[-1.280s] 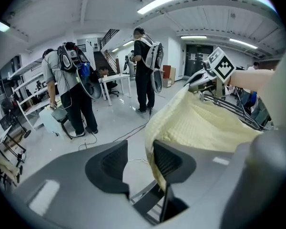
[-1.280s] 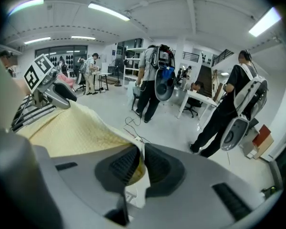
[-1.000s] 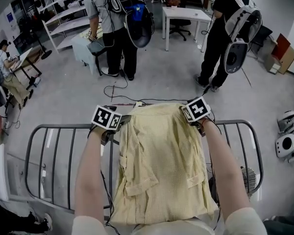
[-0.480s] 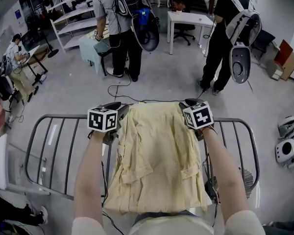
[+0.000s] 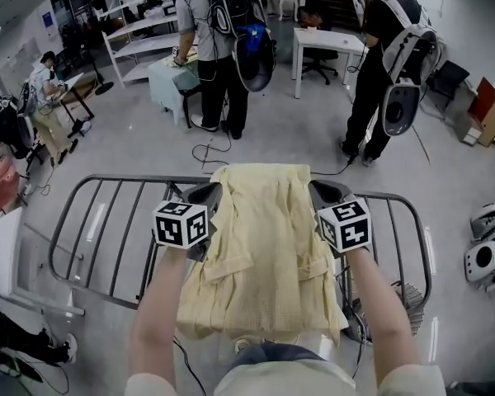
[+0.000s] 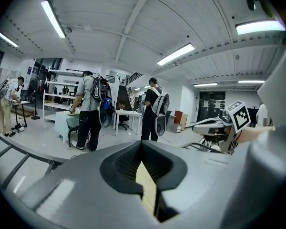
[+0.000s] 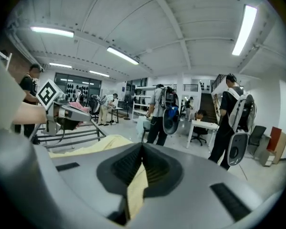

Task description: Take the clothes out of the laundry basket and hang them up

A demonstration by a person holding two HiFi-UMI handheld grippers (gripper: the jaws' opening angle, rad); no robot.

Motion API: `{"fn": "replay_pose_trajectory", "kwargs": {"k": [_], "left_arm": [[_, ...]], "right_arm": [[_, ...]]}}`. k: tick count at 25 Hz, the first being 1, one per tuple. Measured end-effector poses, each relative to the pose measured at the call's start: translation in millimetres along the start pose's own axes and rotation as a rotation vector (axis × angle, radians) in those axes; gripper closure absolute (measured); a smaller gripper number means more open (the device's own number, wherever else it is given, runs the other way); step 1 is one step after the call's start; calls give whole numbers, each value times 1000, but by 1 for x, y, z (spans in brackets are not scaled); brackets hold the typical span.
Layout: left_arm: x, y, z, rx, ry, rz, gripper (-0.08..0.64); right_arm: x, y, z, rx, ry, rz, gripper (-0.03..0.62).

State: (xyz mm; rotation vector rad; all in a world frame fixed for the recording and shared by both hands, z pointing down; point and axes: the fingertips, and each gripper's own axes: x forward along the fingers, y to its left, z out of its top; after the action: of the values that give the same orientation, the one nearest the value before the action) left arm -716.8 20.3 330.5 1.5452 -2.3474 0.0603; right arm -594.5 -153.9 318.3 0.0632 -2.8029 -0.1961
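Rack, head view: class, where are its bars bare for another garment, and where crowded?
Bare: the rack's bars between its left end and the left claw, the wider patch; a narrower strip between the right claw and its right end. Crowded: the middle, where the shirt, on which both claws have just closed, covers the bars.

The left gripper [image 6: 142, 144] and the right gripper [image 7: 142, 147] have just squeezed shut, and each one now pinches a bit of the yellow shirt [image 5: 264, 238] between its jaws. Both have come up higher and back toward the person holding them. The shirt's far edge now sticks out past their tips.
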Motion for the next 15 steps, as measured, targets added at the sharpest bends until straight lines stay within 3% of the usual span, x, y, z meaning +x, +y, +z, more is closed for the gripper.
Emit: {"fn": "replay_pose_trajectory", "kwargs": {"k": [8, 12, 15], "left_arm": [[-80, -53, 3, 57, -63, 39, 549], [-132, -74, -13, 108, -66, 68, 549], [-165, -102, -30, 95, -62, 71, 549]], "right_arm": [[-87, 46, 9, 31, -108, -7, 591], [-132, 88, 11, 13, -133, -15, 591], [-174, 109, 6, -19, -141, -45, 591]]}}
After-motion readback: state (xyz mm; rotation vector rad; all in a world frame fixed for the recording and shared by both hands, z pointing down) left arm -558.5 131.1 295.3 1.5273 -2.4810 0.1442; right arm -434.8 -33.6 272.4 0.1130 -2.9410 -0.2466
